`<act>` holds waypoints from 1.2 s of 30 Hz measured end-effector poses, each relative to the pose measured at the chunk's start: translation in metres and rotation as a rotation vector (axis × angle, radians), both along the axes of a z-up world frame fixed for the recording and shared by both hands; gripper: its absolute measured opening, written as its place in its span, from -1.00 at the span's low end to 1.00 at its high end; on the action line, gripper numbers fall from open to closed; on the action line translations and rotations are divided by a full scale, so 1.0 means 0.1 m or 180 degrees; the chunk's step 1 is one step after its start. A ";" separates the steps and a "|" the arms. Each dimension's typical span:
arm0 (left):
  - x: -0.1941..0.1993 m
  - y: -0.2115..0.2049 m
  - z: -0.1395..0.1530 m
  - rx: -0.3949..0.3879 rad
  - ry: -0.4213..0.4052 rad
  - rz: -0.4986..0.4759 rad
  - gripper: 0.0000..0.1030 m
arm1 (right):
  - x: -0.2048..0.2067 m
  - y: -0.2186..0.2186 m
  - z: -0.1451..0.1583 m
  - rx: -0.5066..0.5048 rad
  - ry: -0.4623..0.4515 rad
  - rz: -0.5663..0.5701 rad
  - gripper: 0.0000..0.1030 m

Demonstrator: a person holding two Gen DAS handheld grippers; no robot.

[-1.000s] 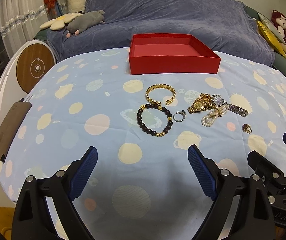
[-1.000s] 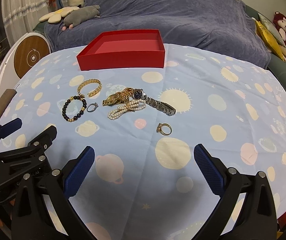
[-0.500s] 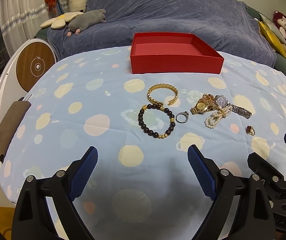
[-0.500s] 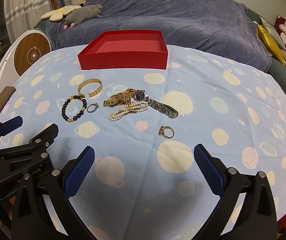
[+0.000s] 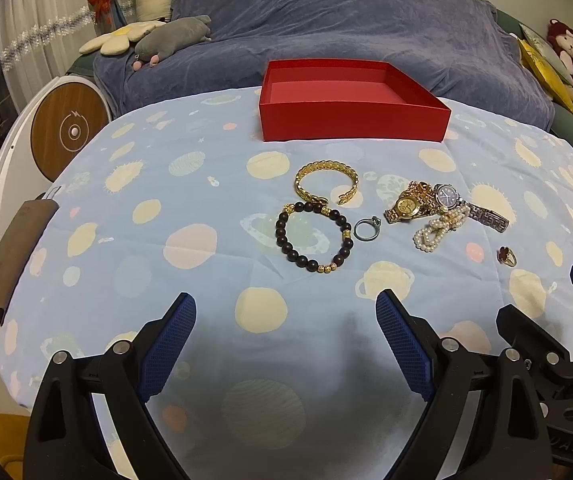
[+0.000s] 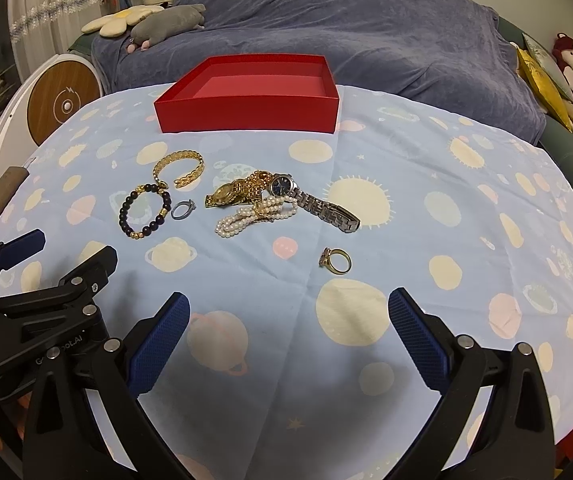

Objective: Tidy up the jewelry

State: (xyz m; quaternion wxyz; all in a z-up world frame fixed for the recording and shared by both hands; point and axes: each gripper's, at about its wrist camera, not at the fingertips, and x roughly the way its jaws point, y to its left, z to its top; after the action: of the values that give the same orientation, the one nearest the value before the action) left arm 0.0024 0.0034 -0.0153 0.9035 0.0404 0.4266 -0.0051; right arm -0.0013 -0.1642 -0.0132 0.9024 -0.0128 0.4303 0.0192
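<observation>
An empty red box (image 5: 350, 102) (image 6: 250, 94) stands at the far side of the table. In front of it lie a gold chain bracelet (image 5: 325, 184), a dark bead bracelet (image 5: 313, 237), a silver ring (image 5: 367, 228), a gold watch (image 5: 406, 205), a silver watch (image 6: 312, 200), a pearl bracelet (image 6: 254, 216) and a gold ring (image 6: 336, 261). My left gripper (image 5: 285, 340) is open and empty, short of the bead bracelet. My right gripper (image 6: 289, 338) is open and empty, just short of the gold ring.
The table wears a light blue planet-print cloth (image 5: 190, 208). A sofa under a blue-grey blanket (image 5: 346, 20) with plush toys (image 5: 174, 38) stands behind. A white round device (image 5: 66, 132) is at the left. A brown pouch (image 5: 14, 248) lies at the left edge.
Both grippers have moved slightly forward and lower toward the jewelry; the pieces appear a little larger and lower in view. Both stay open and nothing has been touched.
</observation>
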 end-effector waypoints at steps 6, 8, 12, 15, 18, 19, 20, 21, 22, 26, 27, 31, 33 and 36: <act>0.01 -0.01 -0.02 0.0004 0.0004 0.0002 0.71 | 0.00 -0.01 -0.02 0.0009 0.0010 -0.0004 0.89; 0.01 -0.02 -0.02 0.0005 0.0008 0.0002 0.71 | 0.00 -0.01 -0.03 0.0014 0.0016 -0.0004 0.89; 0.01 -0.01 -0.03 0.0005 0.0010 0.0007 0.71 | 0.01 -0.01 -0.03 0.0016 0.0017 -0.0004 0.89; 0.01 -0.01 -0.03 0.0005 0.0008 0.0001 0.71 | 0.01 -0.01 -0.04 0.0019 0.0021 -0.0001 0.89; 0.01 -0.01 -0.02 0.0006 0.0012 -0.0001 0.71 | 0.01 -0.01 -0.05 0.0020 0.0022 0.0005 0.89; 0.01 -0.01 -0.02 0.0007 0.0015 -0.0002 0.71 | 0.01 -0.01 -0.05 0.0024 0.0025 0.0008 0.89; 0.02 -0.02 -0.04 0.0009 0.0021 -0.0001 0.71 | 0.01 -0.01 -0.05 0.0028 0.0027 0.0007 0.89; 0.02 -0.02 -0.04 0.0010 0.0023 -0.0003 0.71 | 0.02 -0.01 -0.05 0.0034 0.0030 0.0010 0.89; 0.03 -0.02 -0.05 0.0011 0.0027 -0.0005 0.71 | 0.02 -0.01 -0.06 0.0038 0.0032 0.0012 0.88; 0.03 -0.04 -0.07 0.0012 0.0035 -0.0006 0.71 | 0.03 -0.02 -0.06 0.0039 0.0036 0.0013 0.88; 0.03 -0.04 -0.07 0.0014 0.0036 -0.0007 0.71 | 0.03 -0.02 -0.06 0.0040 0.0038 0.0012 0.88; 0.05 -0.05 -0.07 0.0016 0.0045 -0.0009 0.71 | 0.03 -0.02 -0.06 0.0040 0.0038 0.0012 0.88; 0.04 -0.05 -0.07 0.0014 0.0043 -0.0006 0.71 | 0.03 -0.02 -0.06 0.0042 0.0041 0.0010 0.88; 0.05 -0.05 -0.08 -0.0004 0.0064 -0.0010 0.71 | 0.03 -0.02 -0.07 0.0050 0.0046 0.0014 0.88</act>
State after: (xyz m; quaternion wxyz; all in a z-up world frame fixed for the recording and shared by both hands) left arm 0.0072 -0.0017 -0.0233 0.8992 0.0405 0.4357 -0.0072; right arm 0.0019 -0.1667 -0.0205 0.8993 -0.0065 0.4365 0.0247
